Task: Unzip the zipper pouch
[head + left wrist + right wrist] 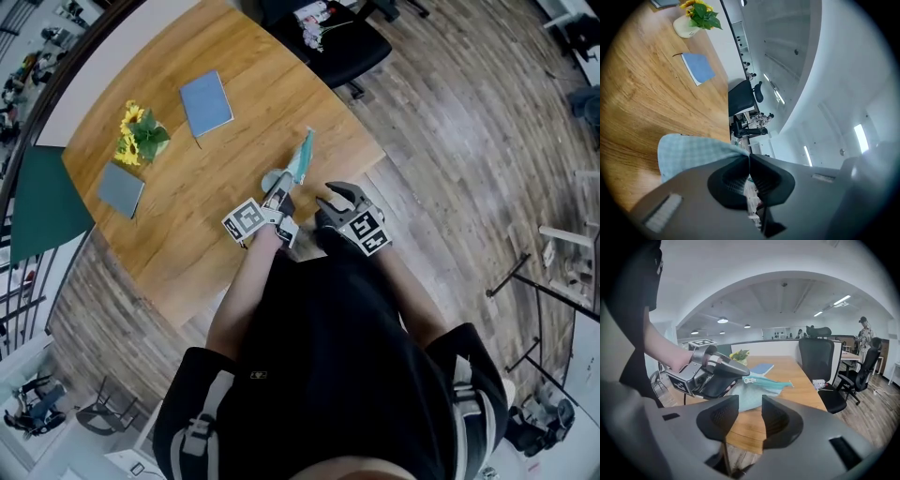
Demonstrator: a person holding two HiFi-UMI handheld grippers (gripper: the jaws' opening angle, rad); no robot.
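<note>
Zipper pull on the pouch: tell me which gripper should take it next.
Probably right. The left gripper is shut on the pouch, anchoring it; the right gripper is empty, jaws apart, facing the zipper pull.

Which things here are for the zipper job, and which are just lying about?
For the job: zipper pouch, left gripper shut on it, right gripper with jaws open.
Just lying about: blue notebook, grey notebook, flowers.
</note>
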